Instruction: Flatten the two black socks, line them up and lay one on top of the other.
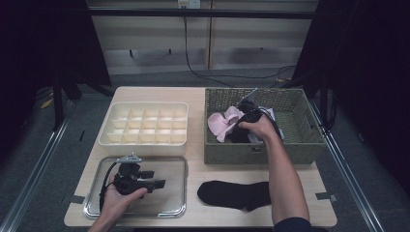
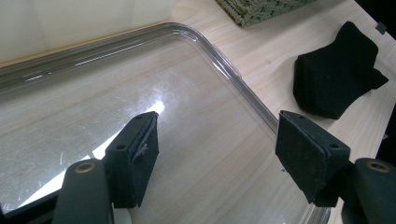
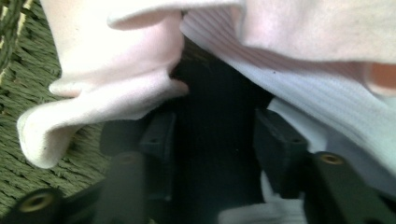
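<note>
Because the right hand-held gripper (image 3: 212, 140), half open, straddles a black sock (image 3: 215, 107) among pink socks (image 3: 116, 88), it risks pinching both; the left hand-held gripper (image 2: 217, 156) gapes empty.

A light wooden table (image 1: 193, 96) stands in a dim room; its far edge nears a pale panelled wall (image 1: 154, 38). A dark rail (image 1: 203, 13) runs across the top of that wall, with a white socket (image 1: 188, 4) above it. A black cable (image 1: 193, 67) hangs down the wall and trails right along the grey floor (image 1: 159, 77). Metal rails (image 1: 34, 169) run along the floor on the left and right of the table. Black curtains (image 1: 43, 43) close off both sides. Light falls from above onto the tabletop, leaving the edges of the room dark.
</note>
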Demonstrator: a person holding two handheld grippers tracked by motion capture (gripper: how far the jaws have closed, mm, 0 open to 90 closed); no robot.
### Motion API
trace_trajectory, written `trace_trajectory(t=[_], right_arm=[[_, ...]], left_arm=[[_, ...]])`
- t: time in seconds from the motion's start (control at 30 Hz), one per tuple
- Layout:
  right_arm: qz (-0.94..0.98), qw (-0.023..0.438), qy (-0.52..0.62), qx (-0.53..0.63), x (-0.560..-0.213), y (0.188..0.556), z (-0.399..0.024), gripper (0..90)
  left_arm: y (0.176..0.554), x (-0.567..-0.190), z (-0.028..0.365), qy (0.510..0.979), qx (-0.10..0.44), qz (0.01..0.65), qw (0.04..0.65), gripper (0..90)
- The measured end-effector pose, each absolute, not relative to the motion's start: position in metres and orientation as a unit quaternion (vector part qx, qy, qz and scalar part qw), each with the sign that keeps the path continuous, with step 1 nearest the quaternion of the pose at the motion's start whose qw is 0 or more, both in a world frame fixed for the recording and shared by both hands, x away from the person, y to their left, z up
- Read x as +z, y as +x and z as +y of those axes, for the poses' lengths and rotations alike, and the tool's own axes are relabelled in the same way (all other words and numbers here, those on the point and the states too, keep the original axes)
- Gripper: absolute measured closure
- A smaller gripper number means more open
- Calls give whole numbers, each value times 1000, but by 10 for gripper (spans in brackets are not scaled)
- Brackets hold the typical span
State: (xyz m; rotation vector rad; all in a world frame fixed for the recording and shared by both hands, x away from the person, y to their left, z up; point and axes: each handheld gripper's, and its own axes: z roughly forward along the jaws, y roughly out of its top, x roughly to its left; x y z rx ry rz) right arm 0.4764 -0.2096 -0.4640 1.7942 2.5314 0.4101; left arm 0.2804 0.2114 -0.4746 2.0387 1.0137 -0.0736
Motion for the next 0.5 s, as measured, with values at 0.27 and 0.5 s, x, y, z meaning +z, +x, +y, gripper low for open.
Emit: trace_trajectory(t=[0.27, 0.5], right_arm=[[801, -14, 585, 130, -461, 476, -213, 832], [775, -28, 596, 210, -449, 473, -225, 842]], left_arm=[[280, -474, 211, 816, -29, 399, 417, 302], [280, -473, 212, 812, -26, 403, 421, 301]])
